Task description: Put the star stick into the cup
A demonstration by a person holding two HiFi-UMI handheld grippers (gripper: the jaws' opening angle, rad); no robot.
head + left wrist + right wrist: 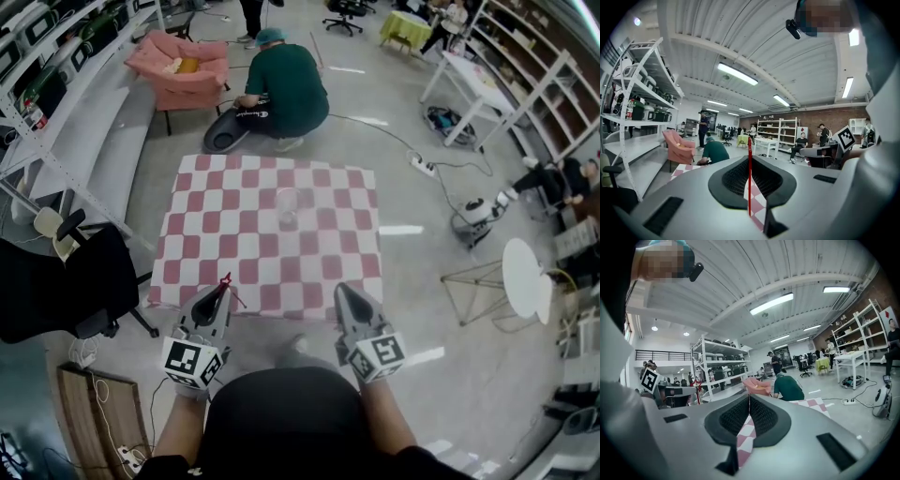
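Head view: left gripper (pixel 222 292) clamped on the star stick (pixel 228 283) at near edge of the surface (pixel 216 234), right gripper (pixel 343 291) closed empty, cup (pixel 287 208) upright mid-surface, well apart.

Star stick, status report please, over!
Left hand-held gripper shut on star stick. Right hand-held gripper shut, empty. Cup upright on table, nothing in the way.

head view looks steeply down on the checkered table (pixel 216 246), while both gripper views (low, close) face across it.

Crouching person (pixel 286 89) beside pink armchair (pixel 178 67)
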